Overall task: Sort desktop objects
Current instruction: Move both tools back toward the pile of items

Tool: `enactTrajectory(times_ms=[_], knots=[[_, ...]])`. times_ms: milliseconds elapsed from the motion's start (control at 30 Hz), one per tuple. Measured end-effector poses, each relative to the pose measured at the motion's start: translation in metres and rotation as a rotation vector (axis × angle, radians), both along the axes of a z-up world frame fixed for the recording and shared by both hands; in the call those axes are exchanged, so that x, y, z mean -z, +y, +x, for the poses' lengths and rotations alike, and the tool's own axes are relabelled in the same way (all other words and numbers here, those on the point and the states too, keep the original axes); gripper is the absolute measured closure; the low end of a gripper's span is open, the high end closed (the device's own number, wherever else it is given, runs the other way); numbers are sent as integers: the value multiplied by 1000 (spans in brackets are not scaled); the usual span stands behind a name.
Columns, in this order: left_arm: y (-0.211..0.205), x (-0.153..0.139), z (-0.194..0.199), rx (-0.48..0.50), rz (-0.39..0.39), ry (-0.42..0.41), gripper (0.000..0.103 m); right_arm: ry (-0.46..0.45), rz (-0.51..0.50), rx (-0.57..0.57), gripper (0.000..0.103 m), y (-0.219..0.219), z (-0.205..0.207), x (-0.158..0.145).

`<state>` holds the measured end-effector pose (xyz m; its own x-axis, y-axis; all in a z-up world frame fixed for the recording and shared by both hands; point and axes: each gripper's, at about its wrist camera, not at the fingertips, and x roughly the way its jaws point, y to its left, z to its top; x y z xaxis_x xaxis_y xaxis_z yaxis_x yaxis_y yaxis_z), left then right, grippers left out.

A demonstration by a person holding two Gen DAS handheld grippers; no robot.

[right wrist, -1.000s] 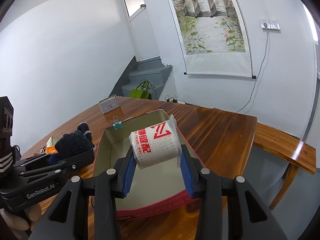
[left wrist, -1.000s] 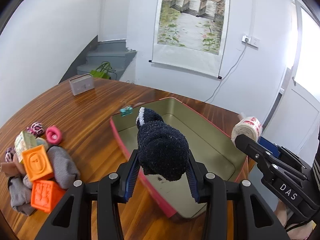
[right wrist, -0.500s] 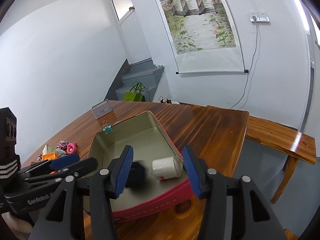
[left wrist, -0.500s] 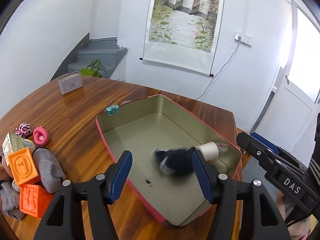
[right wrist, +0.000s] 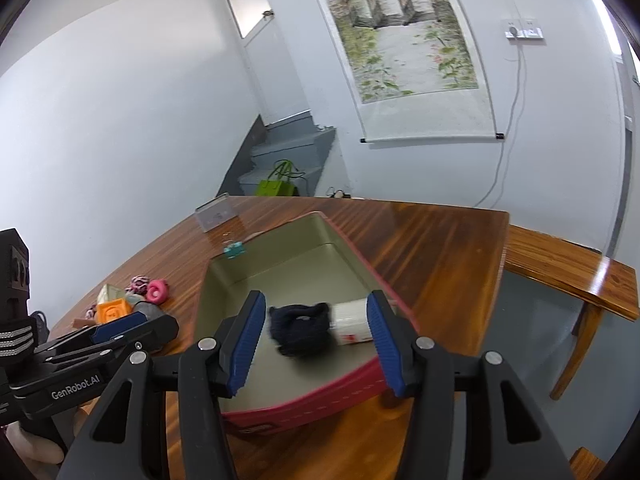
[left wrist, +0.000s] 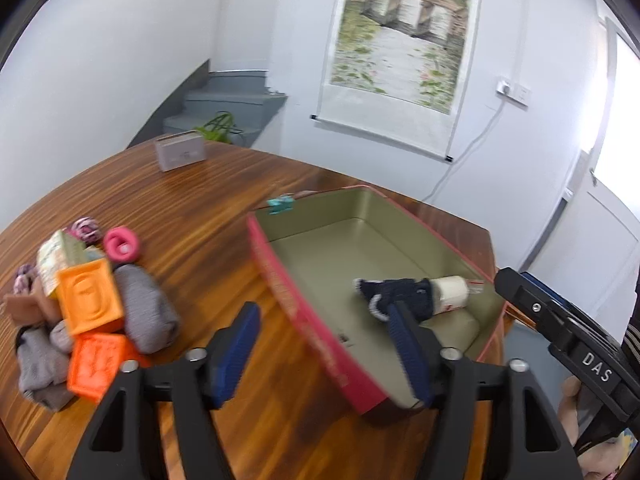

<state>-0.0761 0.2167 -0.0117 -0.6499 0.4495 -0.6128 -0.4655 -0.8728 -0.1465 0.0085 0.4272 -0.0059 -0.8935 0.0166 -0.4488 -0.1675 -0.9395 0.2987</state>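
Note:
A red tin tray [left wrist: 280, 268] [right wrist: 304, 400] with a gold inside stands on the wooden table. In it lie a dark navy sock bundle [left wrist: 400, 292] [right wrist: 300, 330] and a white tape roll [left wrist: 452, 292] [right wrist: 352, 318], side by side. My left gripper [left wrist: 324, 352] is open and empty above the tray's near left rim. My right gripper [right wrist: 316, 340] is open and empty above the tray's near end. A pile of orange blocks [left wrist: 90, 300], grey socks [left wrist: 146, 312] and a pink ring [left wrist: 122, 244] lies left of the tray.
A teal binder clip [left wrist: 282, 205] sits at the tray's far corner. A small grey card holder [left wrist: 180, 155] stands at the far side of the table. A wooden bench [right wrist: 560, 268] is to the right of the table.
Both grippers opened: the left dropped the navy sock bundle and the right dropped the tape roll into the tray. The left gripper has since swung left toward the pile.

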Motion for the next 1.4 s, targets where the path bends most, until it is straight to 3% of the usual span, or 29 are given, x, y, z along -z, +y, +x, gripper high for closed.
enactTrajectory(times_ms=[167,400,567,733,900,1033,1400], knots=[[-46,-2,4,-96,-9,25,24,15,16,-62,41,-33,-1,-5],[-137,11,4,-279,-17,-2,24,21,41,-184,35,-95,-8,-7],[-199,23,2,-406,-17,-33,24,-12,73,-274,34,-148,-19,1],[-239,28,2,-465,8,-53,24,-66,106,-345,33,-194,-32,12],[-269,34,-2,-506,-5,-67,24,-126,124,-382,31,-229,-47,21],[-286,36,-7,-544,28,-92,24,-159,151,-393,30,-254,-62,23],[-292,43,-11,-560,38,-128,23,-264,180,-341,29,-290,-103,50]])
